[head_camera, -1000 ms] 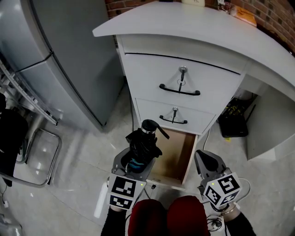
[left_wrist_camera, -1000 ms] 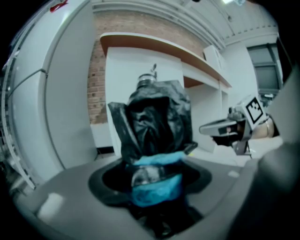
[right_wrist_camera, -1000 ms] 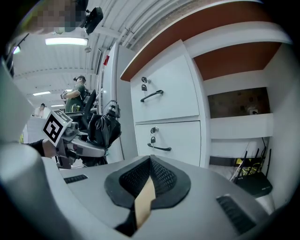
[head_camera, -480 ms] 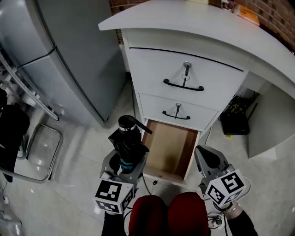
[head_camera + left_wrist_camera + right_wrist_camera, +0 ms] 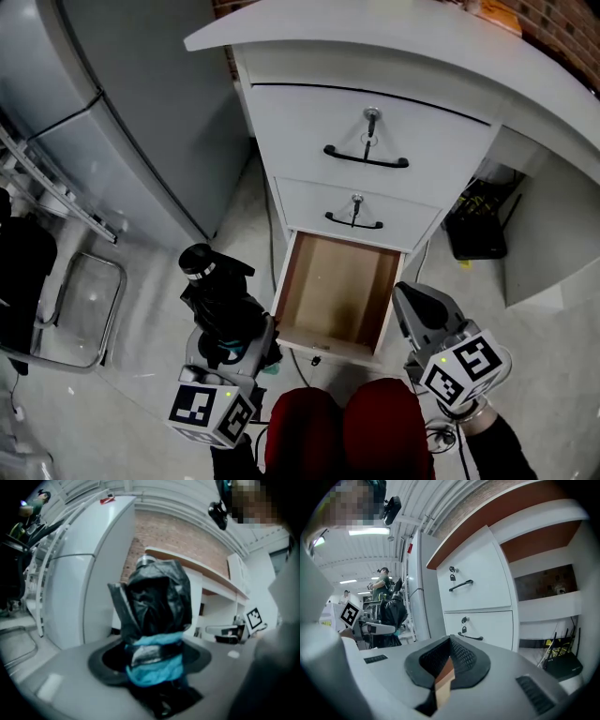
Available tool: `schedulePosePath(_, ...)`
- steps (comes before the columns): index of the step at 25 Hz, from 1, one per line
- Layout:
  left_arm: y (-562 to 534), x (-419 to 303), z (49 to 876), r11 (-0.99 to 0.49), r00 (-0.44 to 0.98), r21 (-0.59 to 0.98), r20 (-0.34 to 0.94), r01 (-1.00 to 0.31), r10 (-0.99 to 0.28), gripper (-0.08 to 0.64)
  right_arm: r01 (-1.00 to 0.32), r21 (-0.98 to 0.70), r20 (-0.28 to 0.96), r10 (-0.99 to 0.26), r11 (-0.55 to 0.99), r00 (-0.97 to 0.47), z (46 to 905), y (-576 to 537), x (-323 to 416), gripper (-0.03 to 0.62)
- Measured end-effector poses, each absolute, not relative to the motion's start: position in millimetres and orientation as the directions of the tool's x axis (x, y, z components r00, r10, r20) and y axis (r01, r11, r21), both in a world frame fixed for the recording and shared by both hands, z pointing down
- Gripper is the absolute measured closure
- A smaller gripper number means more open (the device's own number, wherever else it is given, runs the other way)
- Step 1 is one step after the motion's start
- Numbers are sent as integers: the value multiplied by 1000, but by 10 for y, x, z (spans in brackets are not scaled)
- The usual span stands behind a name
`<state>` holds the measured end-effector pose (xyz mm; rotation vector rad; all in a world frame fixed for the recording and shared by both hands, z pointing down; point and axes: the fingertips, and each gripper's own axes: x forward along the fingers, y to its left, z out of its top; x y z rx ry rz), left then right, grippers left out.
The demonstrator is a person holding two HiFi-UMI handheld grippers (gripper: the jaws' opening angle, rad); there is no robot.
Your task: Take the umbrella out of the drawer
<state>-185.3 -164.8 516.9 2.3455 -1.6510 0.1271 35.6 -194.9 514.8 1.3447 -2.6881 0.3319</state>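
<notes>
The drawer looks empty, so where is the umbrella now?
Head view: the umbrella is gripped by the left gripper, just left of the open bottom drawer.

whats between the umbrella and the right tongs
The open bottom drawer, its wooden floor bare, lies between the umbrella and the right tongs; the head view shows it.

Folded black umbrella [image 5: 225, 309] is out, left of the open drawer [image 5: 342, 281].

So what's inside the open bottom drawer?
The open drawer shows only bare wooden floor; its rear, under the middle drawer, is hidden. The umbrella is outside, clamped in the left gripper.
</notes>
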Motion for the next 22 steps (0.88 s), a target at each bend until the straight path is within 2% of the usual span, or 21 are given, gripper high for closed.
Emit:
schedulePosePath(7,-1549,-1933,5260,-283,328,205,241,-937,-913,276,-772,-89,205,-747,629,-633,5117,-1861,242,595)
schedulePosePath(22,-1532,-1804,5314,-304,352,218,232,-927,-907,276,-741,-84,169,-724,666,-669,5032,-1811,189,595)
